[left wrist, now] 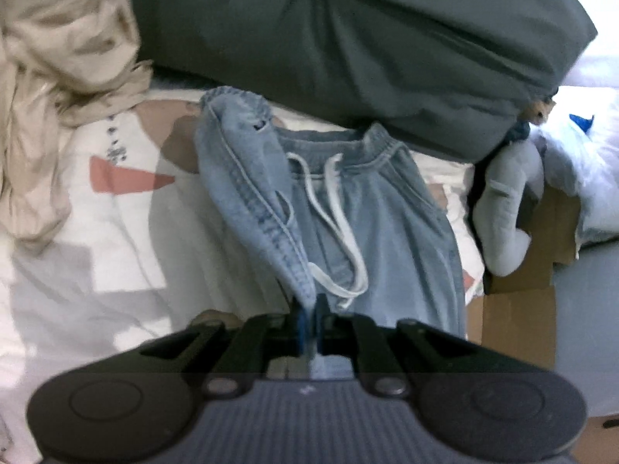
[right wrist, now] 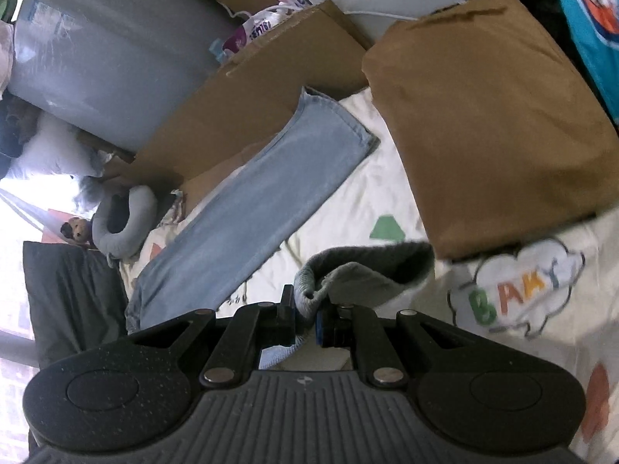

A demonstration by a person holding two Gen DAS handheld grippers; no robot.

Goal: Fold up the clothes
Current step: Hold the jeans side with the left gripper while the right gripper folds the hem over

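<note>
Light blue denim pants (left wrist: 379,216) with a white drawstring (left wrist: 340,212) lie on the patterned sheet (left wrist: 116,232), waistband toward the dark pillow. My left gripper (left wrist: 309,309) is shut on a lifted fold of the pants' left side, which hangs up from the waistband to the fingers. In the right wrist view one pant leg (right wrist: 251,201) stretches flat toward the cardboard. My right gripper (right wrist: 305,313) is shut on a curled blue-grey hem (right wrist: 363,270) of the pants, held above the sheet (right wrist: 348,208).
A dark green pillow (left wrist: 348,38) lies behind the waistband. Beige crumpled cloth (left wrist: 58,77) sits at the left. A grey neck pillow (left wrist: 503,201), cardboard boxes (right wrist: 251,89) and a brown folded bundle (right wrist: 483,116) border the bed. A grey cushion (right wrist: 108,46) is beyond.
</note>
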